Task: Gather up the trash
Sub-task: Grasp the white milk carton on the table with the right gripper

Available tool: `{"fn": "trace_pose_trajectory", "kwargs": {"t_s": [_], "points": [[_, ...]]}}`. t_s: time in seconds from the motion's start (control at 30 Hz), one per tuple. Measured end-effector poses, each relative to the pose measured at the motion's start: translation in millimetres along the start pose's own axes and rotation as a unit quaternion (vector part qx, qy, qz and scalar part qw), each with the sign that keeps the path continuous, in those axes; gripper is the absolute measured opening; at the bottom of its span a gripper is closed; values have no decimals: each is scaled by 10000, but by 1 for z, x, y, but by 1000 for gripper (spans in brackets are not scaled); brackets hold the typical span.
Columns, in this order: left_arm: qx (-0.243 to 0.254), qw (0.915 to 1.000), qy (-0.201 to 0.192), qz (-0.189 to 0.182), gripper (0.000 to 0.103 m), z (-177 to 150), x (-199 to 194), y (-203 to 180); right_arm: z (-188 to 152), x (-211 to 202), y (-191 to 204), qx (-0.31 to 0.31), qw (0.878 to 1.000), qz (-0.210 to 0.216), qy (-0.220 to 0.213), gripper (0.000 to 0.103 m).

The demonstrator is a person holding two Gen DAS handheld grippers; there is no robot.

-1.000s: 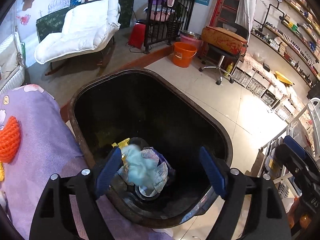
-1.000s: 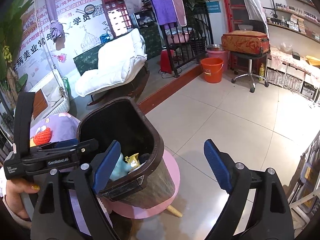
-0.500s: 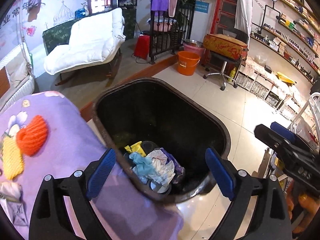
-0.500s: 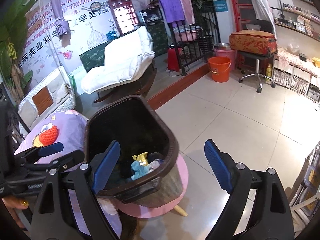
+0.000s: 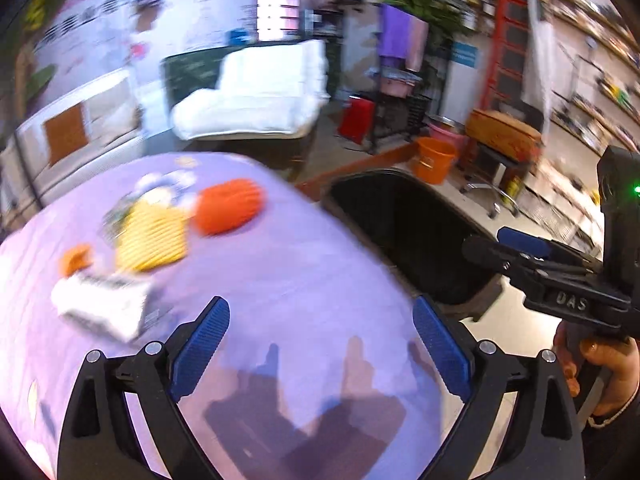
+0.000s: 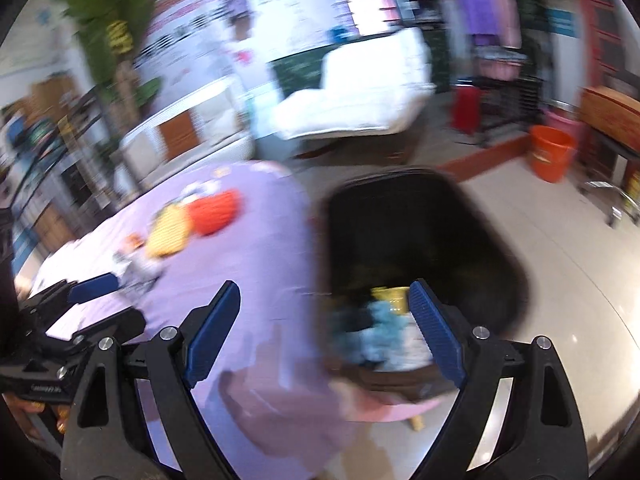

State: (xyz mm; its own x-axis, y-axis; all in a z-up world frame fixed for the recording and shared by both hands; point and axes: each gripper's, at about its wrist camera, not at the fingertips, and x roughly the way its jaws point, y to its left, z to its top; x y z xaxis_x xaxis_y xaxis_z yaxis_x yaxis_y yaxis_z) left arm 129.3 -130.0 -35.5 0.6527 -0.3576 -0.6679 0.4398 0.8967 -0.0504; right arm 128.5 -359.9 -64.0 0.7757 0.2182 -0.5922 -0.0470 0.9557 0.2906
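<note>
My left gripper (image 5: 320, 354) is open and empty above the purple tablecloth (image 5: 304, 280). A crumpled white wrapper (image 5: 102, 306) lies on the cloth to its left, near a small orange scrap (image 5: 74, 258). The black trash bin (image 5: 412, 236) stands beside the table at right; in the right wrist view the bin (image 6: 420, 240) holds blue, white and yellow trash (image 6: 384, 320). My right gripper (image 6: 324, 334) is open and empty over the table edge and bin rim. Both views are blurred.
A yellow knitted piece (image 5: 154, 236) and an orange knitted piece (image 5: 228, 210) lie on the cloth. The bin sits on a pink stool (image 6: 400, 408). A white lounge chair (image 5: 256, 92), an orange bucket (image 5: 434, 158) and an office chair (image 5: 500, 136) stand on the tiled floor.
Both grippers have swung left, away from the bin and over the purple table. The left view now faces the items on the cloth instead of the bin's inside. Both stay open.
</note>
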Motion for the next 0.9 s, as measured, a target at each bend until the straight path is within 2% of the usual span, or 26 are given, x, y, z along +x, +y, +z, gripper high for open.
{"fn": "trace_pose_trajectory", "kwargs": {"t_s": [0.1, 0.2, 0.33, 0.53, 0.7, 0.77, 0.9], "points": [[-245, 9992, -29, 320, 92, -12, -17, 31, 2, 16, 43, -501, 9963, 648, 260, 86], [-548, 9962, -7, 682, 92, -25, -32, 61, 3, 32, 90, -1050, 9858, 1198, 525, 86], [-852, 9897, 55, 1145, 92, -42, -44, 96, 3, 53, 149, -1816, 9682, 1554, 741, 86], [-1208, 9811, 46, 1512, 92, -63, -67, 133, 5, 82, 207, -2806, 9371, 1822, 998, 83], [-1524, 9778, -24, 1436, 92, -77, -76, 151, 4, 120, 242, -3483, 9075, 1891, 1391, 75], [-1566, 9772, -33, 1436, 92, -82, -79, 158, 3, 135, 248, -3674, 8998, 1788, 1530, 70], [-1659, 9764, -34, 1381, 92, -90, -80, 170, -1, 152, 261, -3908, 8830, 1896, 1781, 65]]}}
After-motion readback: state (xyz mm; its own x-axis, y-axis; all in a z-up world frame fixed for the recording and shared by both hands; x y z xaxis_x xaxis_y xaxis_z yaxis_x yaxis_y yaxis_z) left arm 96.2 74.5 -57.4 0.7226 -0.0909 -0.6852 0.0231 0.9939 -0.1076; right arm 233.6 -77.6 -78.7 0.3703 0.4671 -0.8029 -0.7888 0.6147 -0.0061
